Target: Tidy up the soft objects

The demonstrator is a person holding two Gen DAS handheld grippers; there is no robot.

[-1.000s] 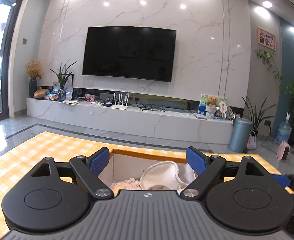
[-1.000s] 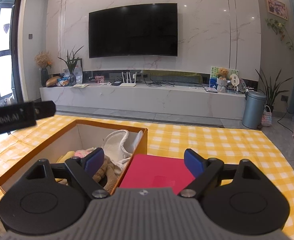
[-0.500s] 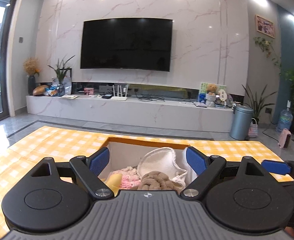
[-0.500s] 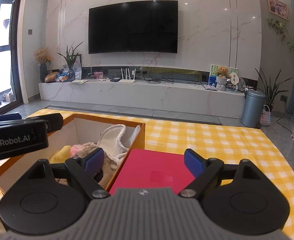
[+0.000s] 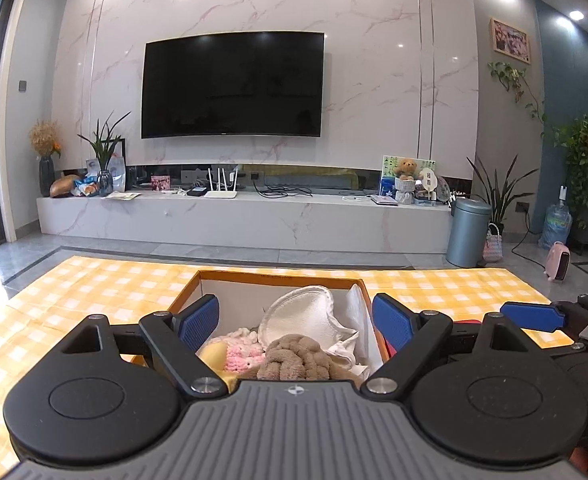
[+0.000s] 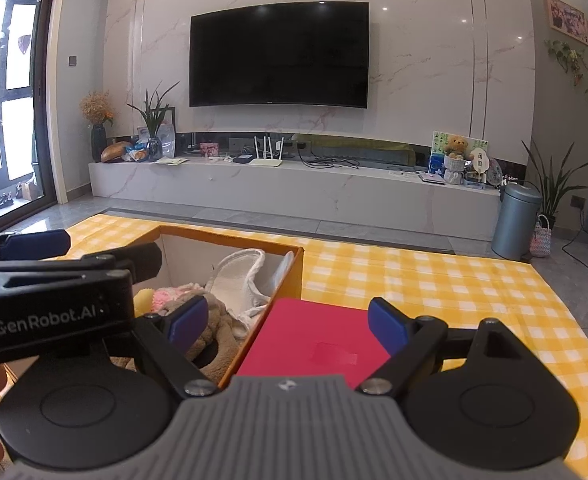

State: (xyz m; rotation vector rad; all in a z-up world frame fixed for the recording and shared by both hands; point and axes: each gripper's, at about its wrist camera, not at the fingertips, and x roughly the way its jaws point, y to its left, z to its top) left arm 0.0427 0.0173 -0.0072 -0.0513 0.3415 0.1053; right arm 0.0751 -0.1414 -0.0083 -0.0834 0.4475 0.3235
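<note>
An orange-rimmed cardboard box (image 5: 277, 276) sits on the yellow checked cloth (image 5: 93, 292). It holds a white padded piece (image 5: 306, 314), a brown knotted plush (image 5: 298, 356), a pink knit item (image 5: 241, 354) and a yellow soft item (image 5: 213, 354). My left gripper (image 5: 296, 322) is open and empty, above the box's near end. My right gripper (image 6: 287, 324) is open and empty, over a red flat lid (image 6: 314, 340) beside the box (image 6: 289, 276). The plush (image 6: 217, 332) and white piece (image 6: 237, 280) also show in the right wrist view.
The left gripper's body (image 6: 53, 312) fills the left of the right wrist view. The right gripper's blue finger (image 5: 534, 316) shows at the right of the left wrist view. Beyond the table are a marble TV bench (image 5: 245, 216) and a grey bin (image 5: 468, 232).
Both grippers have risen and tilted so more of the box's contents show. The left gripper has come closer to the right one. Both stay open.
</note>
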